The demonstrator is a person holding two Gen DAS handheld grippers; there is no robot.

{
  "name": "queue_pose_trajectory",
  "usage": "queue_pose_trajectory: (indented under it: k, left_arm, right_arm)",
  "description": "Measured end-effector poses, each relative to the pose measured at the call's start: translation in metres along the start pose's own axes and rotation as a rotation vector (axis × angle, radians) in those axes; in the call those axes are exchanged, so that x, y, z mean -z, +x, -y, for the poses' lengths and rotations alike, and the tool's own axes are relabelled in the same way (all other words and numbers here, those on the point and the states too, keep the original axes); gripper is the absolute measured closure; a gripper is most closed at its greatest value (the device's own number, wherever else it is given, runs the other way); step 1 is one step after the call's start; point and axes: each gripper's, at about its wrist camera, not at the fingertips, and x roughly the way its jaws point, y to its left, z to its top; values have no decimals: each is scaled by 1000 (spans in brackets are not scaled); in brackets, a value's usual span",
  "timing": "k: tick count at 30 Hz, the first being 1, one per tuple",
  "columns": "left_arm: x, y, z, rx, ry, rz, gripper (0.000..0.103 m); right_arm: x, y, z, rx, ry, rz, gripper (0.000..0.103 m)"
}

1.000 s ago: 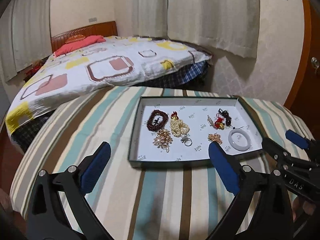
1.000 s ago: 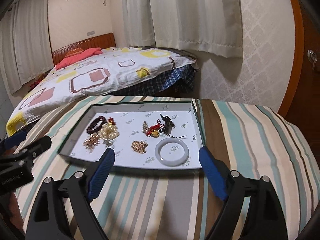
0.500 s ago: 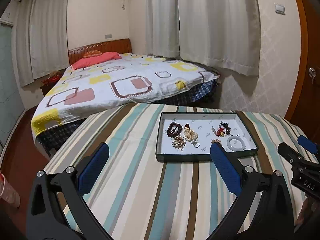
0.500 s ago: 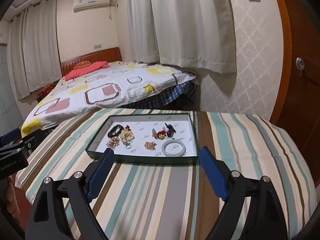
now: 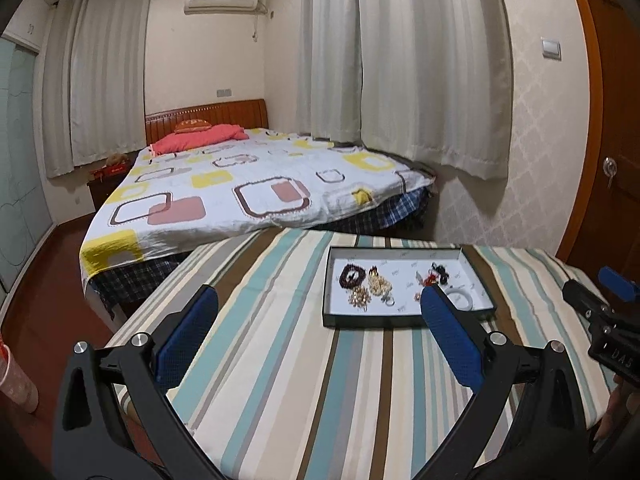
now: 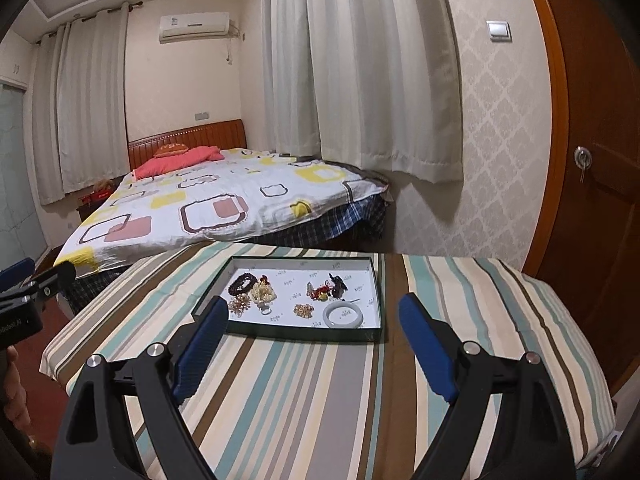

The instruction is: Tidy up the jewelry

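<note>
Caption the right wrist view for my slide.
Open right gripper above striped table, facing tray of jewelry.

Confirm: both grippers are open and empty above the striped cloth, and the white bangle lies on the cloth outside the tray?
Not quite. The right wrist view shows the white bangle lying inside the tray, near its front right corner. Both the left gripper and the right gripper are open and empty.

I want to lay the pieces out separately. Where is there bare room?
Free: striped cloth between the tray and the open grippers, and right of the tray. Crowded: the tray's left cluster around the dark bead bracelet.
</note>
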Motion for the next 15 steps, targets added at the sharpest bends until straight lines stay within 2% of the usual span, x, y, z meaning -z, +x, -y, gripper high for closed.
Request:
queue_pose_trajectory:
  k: [15]
  left_arm:
    - [-2, -9, -1, 18, -8, 10, 4]
  right_arm:
    - [-3, -13, -9, -5, -17, 37, 18]
